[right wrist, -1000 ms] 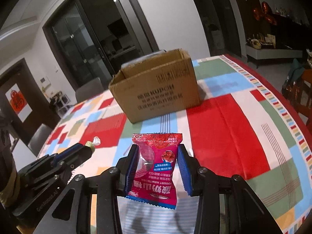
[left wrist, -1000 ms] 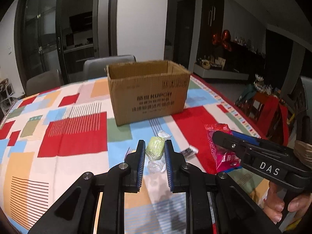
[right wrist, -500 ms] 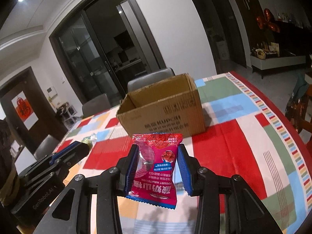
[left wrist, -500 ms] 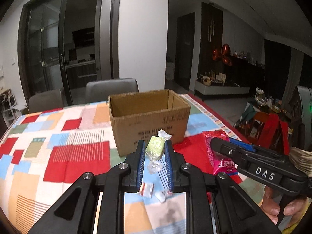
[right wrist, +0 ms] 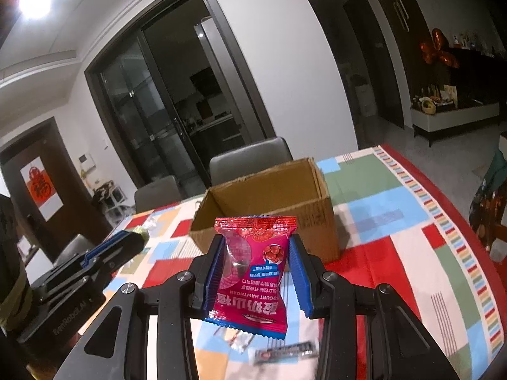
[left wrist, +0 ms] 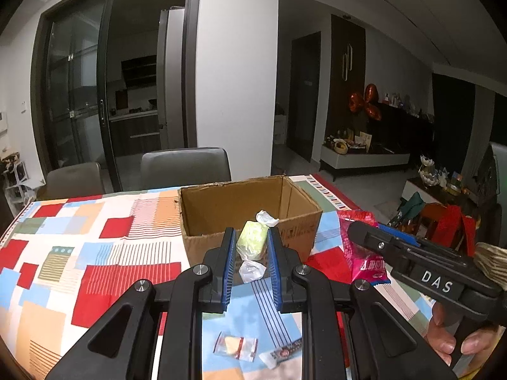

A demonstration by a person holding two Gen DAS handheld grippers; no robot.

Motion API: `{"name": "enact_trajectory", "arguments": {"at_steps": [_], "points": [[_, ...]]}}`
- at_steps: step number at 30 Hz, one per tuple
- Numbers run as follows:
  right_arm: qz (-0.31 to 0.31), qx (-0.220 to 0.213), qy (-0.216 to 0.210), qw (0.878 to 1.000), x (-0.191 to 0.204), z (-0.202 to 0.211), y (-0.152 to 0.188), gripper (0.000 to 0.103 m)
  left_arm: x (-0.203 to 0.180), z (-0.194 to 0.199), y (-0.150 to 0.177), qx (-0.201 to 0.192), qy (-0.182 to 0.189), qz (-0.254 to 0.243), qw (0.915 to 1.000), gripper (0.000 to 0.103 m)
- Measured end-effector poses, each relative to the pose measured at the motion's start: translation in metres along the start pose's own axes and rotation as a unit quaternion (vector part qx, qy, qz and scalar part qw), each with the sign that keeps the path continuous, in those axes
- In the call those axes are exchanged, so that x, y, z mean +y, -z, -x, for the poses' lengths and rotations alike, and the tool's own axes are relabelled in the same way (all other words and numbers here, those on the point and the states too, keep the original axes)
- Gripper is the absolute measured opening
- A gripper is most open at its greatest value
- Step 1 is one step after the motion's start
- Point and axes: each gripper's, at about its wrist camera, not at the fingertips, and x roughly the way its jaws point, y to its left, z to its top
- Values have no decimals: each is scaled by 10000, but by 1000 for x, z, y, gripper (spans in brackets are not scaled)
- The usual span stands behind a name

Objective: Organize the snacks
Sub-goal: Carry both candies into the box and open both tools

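Observation:
My left gripper (left wrist: 252,237) is shut on a green wrapped candy (left wrist: 252,243) and holds it in the air just in front of the open cardboard box (left wrist: 221,202). My right gripper (right wrist: 255,247) is shut on a red hawthorn snack packet (right wrist: 256,269), also raised in front of the box (right wrist: 269,196). The right gripper with its packet shows at the right of the left wrist view (left wrist: 364,250). The left gripper shows at the left of the right wrist view (right wrist: 126,240). The box looks empty as far as its inside shows.
The table wears a colourful patchwork cloth (left wrist: 95,253). Small wrapped snacks (left wrist: 236,345) lie on it below the grippers, with another one (left wrist: 283,353) beside. Grey chairs (left wrist: 185,167) stand behind the table. The table's right edge (right wrist: 459,209) is red.
Both grippers have risen from near the tabletop with their snacks and moved closer to the box, whose open top now shows.

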Motion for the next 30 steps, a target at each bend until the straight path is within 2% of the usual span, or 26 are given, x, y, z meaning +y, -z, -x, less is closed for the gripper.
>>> {"name": "enact_trajectory", "arguments": {"at_steps": [20, 30], "points": [[378, -157, -51, 9991, 6, -77, -52, 41, 38, -85, -39, 144, -21, 280, 9995, 20], [639, -102, 106, 9978, 10, -115, -64, 41, 51, -129, -52, 289, -8, 298, 9991, 20]]}}
